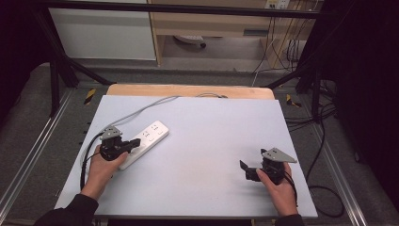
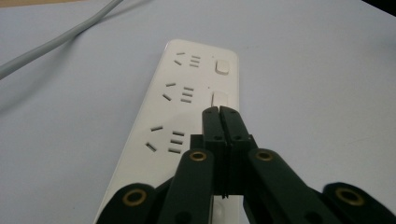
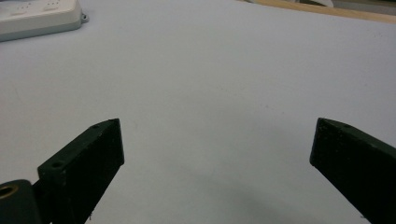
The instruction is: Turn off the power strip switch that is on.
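Observation:
A white power strip (image 1: pixel 147 140) lies on the pale blue table top (image 1: pixel 207 141), left of centre, with its grey cable (image 1: pixel 141 112) running to the far edge. In the left gripper view the power strip (image 2: pixel 182 107) shows three socket groups and small switches. My left gripper (image 2: pixel 219 110) is shut, jaws pressed together with nothing between them, its tip over the middle switch (image 2: pixel 219 99). From above, the left gripper (image 1: pixel 136 142) rests over the strip's near end. My right gripper (image 1: pixel 244 168) stands open above bare table at the right; its fingers (image 3: pixel 95 154) are wide apart.
A wooden strip (image 1: pixel 188 90) borders the table's far edge. Black frame bars and cables (image 1: pixel 324 141) stand around the table. A corner of the power strip (image 3: pixel 37 18) lies at the upper left of the right gripper view.

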`<state>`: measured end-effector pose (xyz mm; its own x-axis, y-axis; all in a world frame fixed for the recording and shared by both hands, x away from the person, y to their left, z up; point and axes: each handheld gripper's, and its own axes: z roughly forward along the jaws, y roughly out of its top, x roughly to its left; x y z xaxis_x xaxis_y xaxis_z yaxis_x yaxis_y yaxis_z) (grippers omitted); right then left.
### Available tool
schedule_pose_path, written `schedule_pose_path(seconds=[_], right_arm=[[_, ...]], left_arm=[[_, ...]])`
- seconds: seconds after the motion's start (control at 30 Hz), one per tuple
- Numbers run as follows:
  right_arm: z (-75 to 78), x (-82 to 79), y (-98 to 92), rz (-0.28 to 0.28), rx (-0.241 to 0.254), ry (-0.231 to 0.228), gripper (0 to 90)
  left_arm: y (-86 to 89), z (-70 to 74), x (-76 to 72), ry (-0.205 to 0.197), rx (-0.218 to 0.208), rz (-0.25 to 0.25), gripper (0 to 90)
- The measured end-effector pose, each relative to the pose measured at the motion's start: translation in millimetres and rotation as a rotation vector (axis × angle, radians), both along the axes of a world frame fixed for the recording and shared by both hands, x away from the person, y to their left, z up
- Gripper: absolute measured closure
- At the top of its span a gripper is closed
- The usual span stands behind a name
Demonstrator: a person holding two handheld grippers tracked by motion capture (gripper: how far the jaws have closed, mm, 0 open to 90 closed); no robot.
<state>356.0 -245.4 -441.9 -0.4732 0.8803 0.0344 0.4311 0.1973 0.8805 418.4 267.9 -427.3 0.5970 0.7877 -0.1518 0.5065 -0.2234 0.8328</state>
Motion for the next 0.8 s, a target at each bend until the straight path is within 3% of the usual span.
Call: schedule_pose_path(seconds=[0.8], right_arm=[[0.0, -0.3, 0.3, 0.002, 0.001, -0.001, 3.3]], left_arm=[[-6.5, -5.4, 3.7, 0.011, 0.053, -0.002, 90.0]])
